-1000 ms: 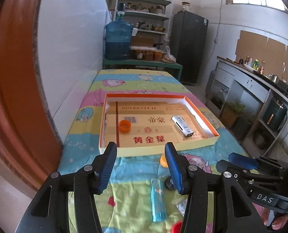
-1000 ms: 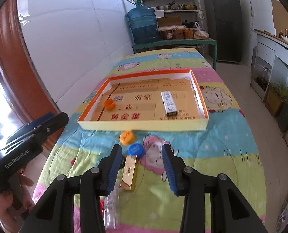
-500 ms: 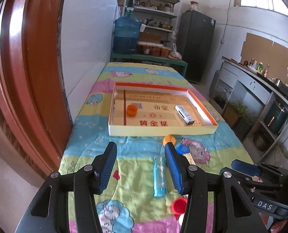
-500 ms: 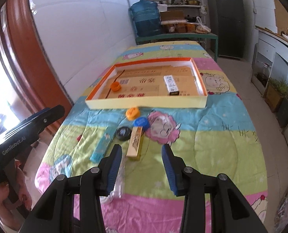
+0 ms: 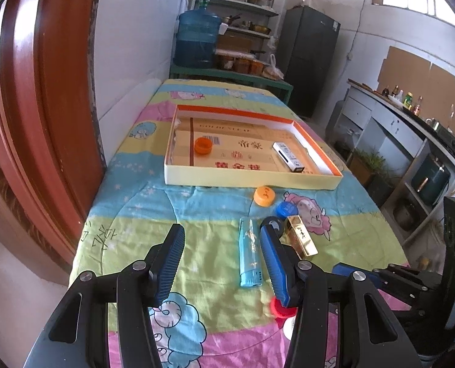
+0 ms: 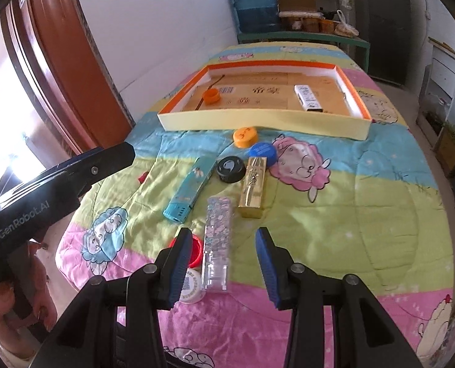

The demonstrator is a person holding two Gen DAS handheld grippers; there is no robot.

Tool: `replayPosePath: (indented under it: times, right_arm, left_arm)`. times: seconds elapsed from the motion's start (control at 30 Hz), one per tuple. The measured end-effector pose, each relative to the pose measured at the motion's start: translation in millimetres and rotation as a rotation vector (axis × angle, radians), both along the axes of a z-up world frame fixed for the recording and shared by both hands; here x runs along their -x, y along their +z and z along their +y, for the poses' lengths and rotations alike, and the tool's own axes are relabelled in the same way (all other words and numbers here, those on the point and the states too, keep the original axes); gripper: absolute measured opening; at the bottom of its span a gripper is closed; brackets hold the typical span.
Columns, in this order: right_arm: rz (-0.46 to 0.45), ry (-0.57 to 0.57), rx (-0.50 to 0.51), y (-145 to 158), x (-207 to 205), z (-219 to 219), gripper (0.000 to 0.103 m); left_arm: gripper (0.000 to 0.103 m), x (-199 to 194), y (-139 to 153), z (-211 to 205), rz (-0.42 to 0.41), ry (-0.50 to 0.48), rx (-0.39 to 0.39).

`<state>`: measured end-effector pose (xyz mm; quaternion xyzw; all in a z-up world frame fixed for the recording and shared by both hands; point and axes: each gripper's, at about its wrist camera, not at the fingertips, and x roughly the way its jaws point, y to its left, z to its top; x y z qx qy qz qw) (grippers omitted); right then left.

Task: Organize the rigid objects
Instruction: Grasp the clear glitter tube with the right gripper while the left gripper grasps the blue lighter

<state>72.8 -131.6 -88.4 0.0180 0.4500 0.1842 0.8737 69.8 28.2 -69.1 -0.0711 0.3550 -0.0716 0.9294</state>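
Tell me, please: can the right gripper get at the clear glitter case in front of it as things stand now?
Probably yes. The right gripper is open and empty, and the clear glitter case lies uncovered just ahead. Only the red cap beside it crowds the left finger.

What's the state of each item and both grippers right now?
left gripper: open, empty
right gripper: open, empty
box: open, no lid
orange cap in box: inside, opening up
white pack: lying flat in box
orange cap outside: on cloth, top up
black cap: on cloth
gold box: lying flat
blue lighter: lying flat
clear case: lying flat
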Motion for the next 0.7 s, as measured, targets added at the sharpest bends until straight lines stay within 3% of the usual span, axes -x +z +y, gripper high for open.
replayPosePath:
  times: [0.43, 0.6, 0.7]
  right_arm:
    - [0.01, -0.011, 0.069, -14, -18, 17, 0.042]
    - [0.038, -0.011, 0.076, -21, -25, 21, 0.025]
    - [0.04, -0.001, 0.07, -21, -25, 23, 0.02]
  left_arm:
    - [0.053, -12, -14, 3, 0.032, -0.01, 0.013]
    - [0.053, -16, -20, 2, 0.051, -0.02, 0.011]
    - [0.053, -19, -24, 0, 0.059, -0.027, 0.008]
